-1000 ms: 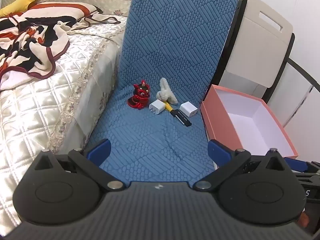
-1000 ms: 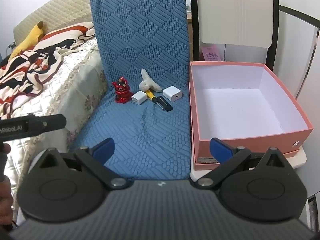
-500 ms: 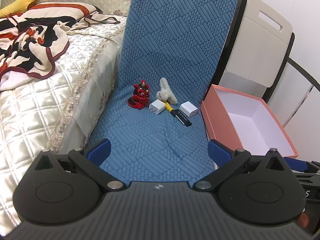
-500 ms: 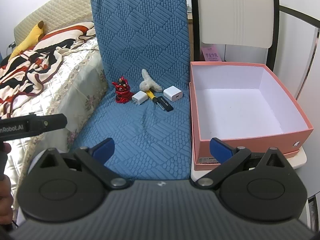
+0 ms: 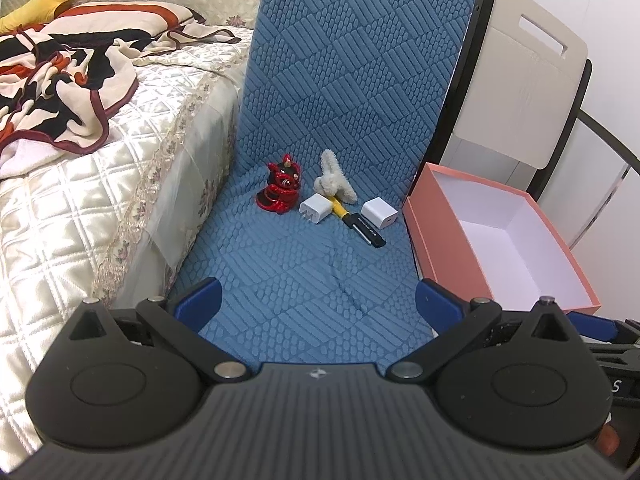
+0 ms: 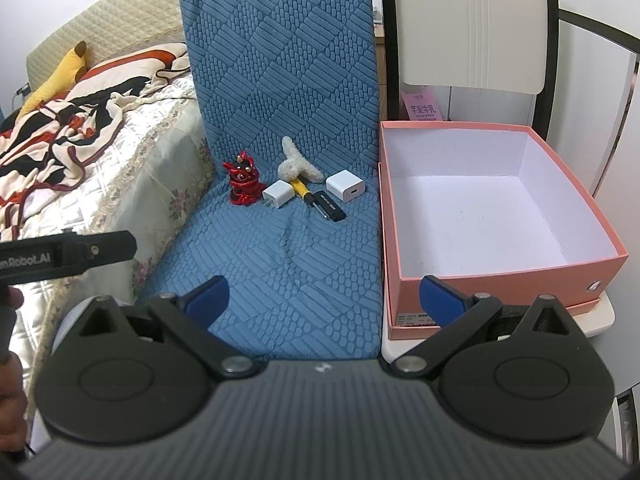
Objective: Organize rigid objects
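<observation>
- Left wrist view: the left gripper (image 5: pixel 316 304) fills the lower frame, its blue fingers spread wide apart and holding nothing, apparently kept back from the objects to survey them before a first pick.
- Left wrist view: at frame centre a small cluster lies on the blue textured mat (image 5: pixel 304 272): a red figurine (image 5: pixel 280 194), a white charger (image 5: pixel 316 209), a fluffy beige toy (image 5: pixel 335 179), a yellow-handled screwdriver (image 5: pixel 340 209), a black stick-shaped device (image 5: pixel 368 232) and a second white charger (image 5: pixel 379 213).
- Left wrist view: the open pink box (image 5: pixel 440 248), white inside and empty, stands at centre right just beside the cluster, likely as the destination for the rigid items.
- Right wrist view: the right gripper (image 6: pixel 324 296) occupies the lower frame, fingers likewise wide apart and empty, aimed between mat and box.
- Right wrist view: the same cluster sits at frame centre; the box fills the right half, resting on a white ledge (image 6: pixel 600 316).
- Right wrist view: the mat drapes up a chair back; a quilted bed (image 6: pixel 120 184) with a patterned blanket (image 6: pixel 60 136) and a yellow plush (image 6: pixel 56 84) fills the left, and a folded white chair (image 6: pixel 472 28) the upper right.
</observation>
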{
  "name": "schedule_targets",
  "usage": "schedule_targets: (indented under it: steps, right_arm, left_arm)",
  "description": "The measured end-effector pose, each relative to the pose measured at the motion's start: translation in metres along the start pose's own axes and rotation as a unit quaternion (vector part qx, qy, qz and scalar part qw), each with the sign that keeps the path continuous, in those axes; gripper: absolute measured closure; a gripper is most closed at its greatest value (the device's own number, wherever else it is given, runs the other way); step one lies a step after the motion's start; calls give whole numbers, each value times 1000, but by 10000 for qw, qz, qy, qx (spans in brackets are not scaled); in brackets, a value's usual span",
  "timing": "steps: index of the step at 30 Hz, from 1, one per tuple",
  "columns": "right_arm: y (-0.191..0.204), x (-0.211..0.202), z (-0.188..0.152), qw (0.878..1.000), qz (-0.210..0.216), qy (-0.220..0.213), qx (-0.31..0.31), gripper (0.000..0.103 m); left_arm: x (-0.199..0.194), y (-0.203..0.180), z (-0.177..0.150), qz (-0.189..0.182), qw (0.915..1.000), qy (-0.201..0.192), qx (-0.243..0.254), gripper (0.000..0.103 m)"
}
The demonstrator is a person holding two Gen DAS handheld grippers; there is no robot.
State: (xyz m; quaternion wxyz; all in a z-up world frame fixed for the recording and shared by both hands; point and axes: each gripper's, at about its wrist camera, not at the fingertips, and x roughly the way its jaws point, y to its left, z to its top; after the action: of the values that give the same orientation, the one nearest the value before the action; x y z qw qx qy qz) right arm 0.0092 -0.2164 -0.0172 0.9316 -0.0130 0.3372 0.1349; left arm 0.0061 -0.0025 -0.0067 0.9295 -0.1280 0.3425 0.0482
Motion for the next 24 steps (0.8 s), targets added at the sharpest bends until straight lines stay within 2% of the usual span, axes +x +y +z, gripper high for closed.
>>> schedule_targets:
  steps: [24]
  right_arm:
    - [-7,13,-5,9997,24,168,197,0]
  left_arm:
    - [15,-1,1,70,9998,182,91,0]
